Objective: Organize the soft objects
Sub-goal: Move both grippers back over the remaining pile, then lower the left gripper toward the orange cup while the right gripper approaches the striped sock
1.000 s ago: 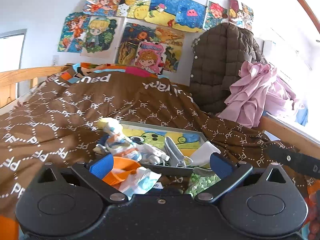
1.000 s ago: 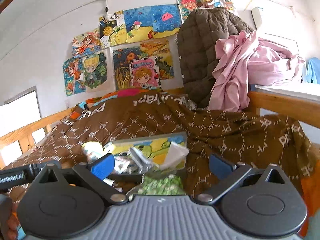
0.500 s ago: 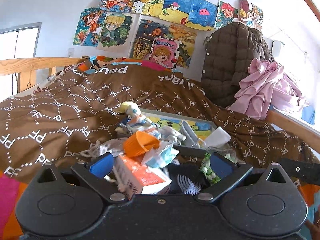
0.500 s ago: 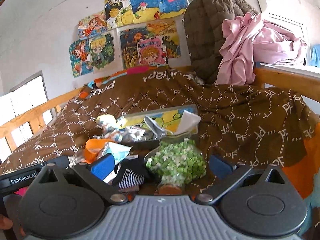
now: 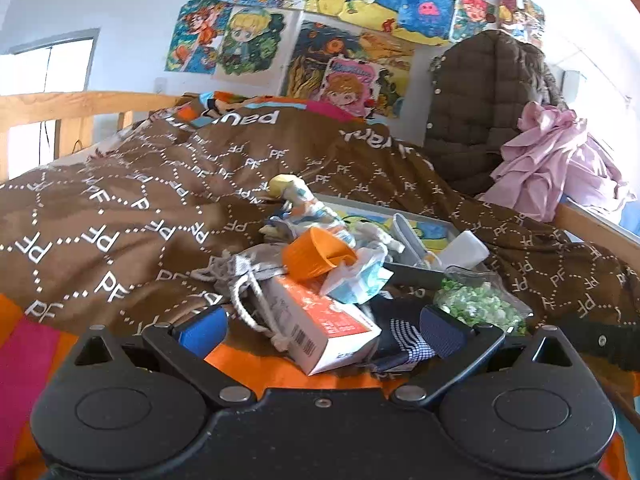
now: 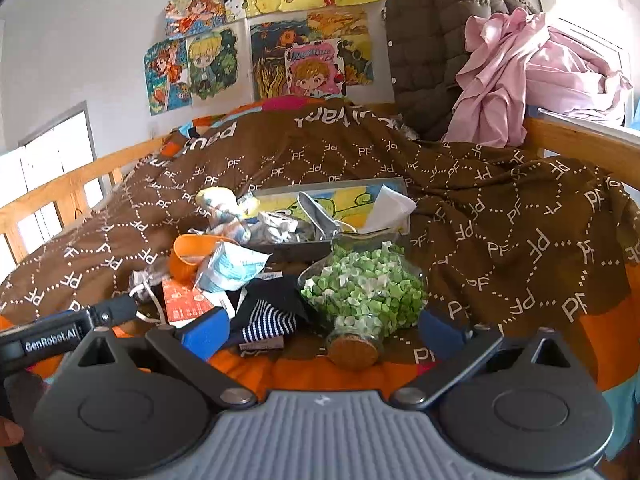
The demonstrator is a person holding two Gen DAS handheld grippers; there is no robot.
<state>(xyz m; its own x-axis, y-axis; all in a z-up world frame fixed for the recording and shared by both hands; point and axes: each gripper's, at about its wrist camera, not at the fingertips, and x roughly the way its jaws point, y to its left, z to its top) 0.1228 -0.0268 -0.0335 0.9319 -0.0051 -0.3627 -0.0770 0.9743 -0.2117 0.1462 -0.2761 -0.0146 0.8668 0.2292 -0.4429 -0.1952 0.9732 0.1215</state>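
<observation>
Striped sock (image 6: 264, 322) lies in the clutter on the brown blanket (image 6: 500, 216), free of both grippers.
We see it just ahead of the right gripper (image 6: 324, 334), jaws spread, empty; left gripper (image 5: 322, 326) likewise apart, box (image 5: 320, 320) between its fingers.

The left claw (image 5: 322, 326) is held low with its blue-padded fingers (image 5: 202, 330) spread wide, gripping nothing. The right claw (image 6: 324, 330) is likewise spread wide and empty, level beside the left claw, whose black body shows at the right wrist view's left edge.
</observation>
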